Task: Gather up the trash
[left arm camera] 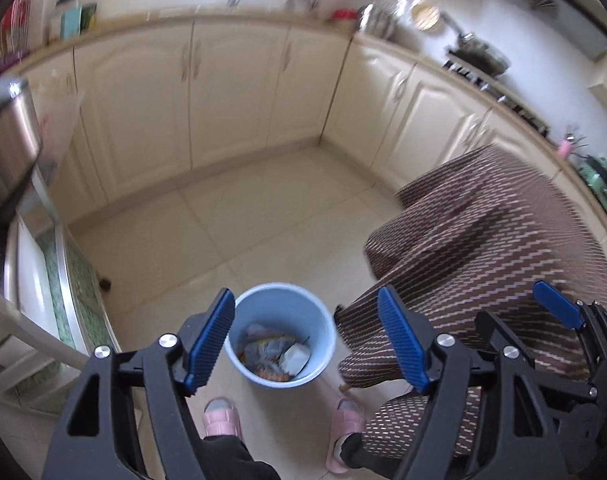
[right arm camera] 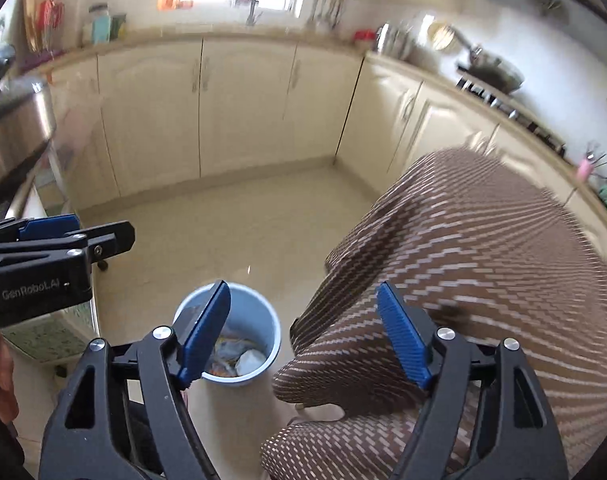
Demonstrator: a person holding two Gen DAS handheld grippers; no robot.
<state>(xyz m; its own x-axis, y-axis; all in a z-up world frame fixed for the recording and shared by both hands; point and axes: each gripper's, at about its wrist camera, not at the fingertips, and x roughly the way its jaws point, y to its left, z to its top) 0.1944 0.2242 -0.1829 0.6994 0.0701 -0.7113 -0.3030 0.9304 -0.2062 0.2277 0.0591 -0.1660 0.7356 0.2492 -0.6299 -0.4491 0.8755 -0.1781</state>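
Here both grippers' fingers (left arm camera: 211, 336) gape empty above the bin (left arm camera: 280, 334), open floor (left arm camera: 263, 216) beyond.

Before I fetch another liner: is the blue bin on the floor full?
Not full. The blue bin stands upright with trash only at its bottom, and bare inner wall shows above it.

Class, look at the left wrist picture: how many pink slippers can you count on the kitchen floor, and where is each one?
2. One pink slipper lies on the floor below the left edge of the blue bin; the other pink slipper lies below its right edge, beside the brown patterned cloth.
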